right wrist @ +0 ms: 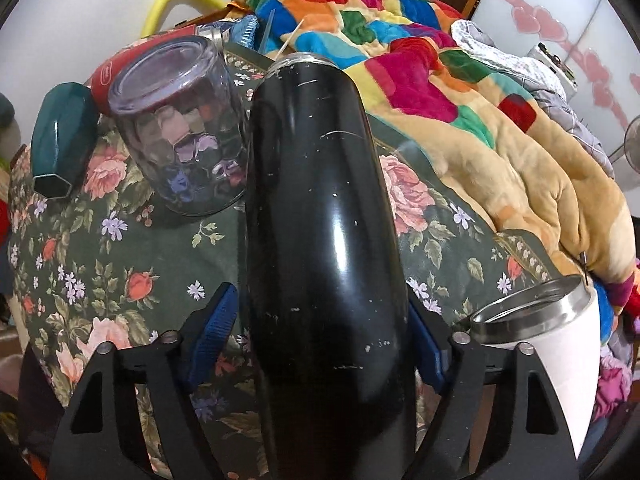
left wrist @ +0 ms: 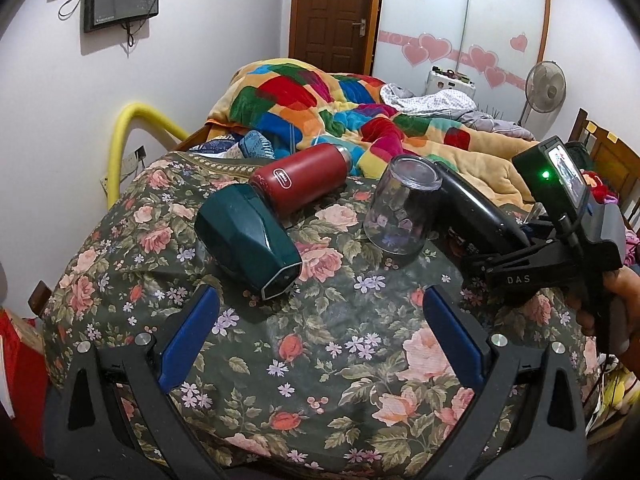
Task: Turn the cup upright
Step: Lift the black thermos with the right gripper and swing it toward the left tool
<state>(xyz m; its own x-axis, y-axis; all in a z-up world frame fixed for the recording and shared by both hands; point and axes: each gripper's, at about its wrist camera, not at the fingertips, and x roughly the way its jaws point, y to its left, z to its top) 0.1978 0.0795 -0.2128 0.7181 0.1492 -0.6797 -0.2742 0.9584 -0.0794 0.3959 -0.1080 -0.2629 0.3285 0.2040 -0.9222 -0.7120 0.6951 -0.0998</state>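
Note:
A black tumbler (right wrist: pixel 320 216) lies tilted in my right gripper (right wrist: pixel 320 332), whose blue pads are shut on its sides; its steel rim points away. It also shows in the left wrist view (left wrist: pixel 472 204), held by the right gripper (left wrist: pixel 500 248). A clear glass cup (left wrist: pixel 402 208) stands upside down on the floral cloth, just left of the black tumbler (right wrist: pixel 180 128). My left gripper (left wrist: pixel 320 320) is open and empty over the cloth, nearer than the cups.
A red bottle (left wrist: pixel 304 180) and a dark green cup (left wrist: pixel 248 240) lie on their sides at the left. A white steel-rimmed cup (right wrist: pixel 556 344) stands upright at the right. The floral-cloth table (left wrist: pixel 320 380) meets a bed with a colourful blanket (left wrist: pixel 340 108).

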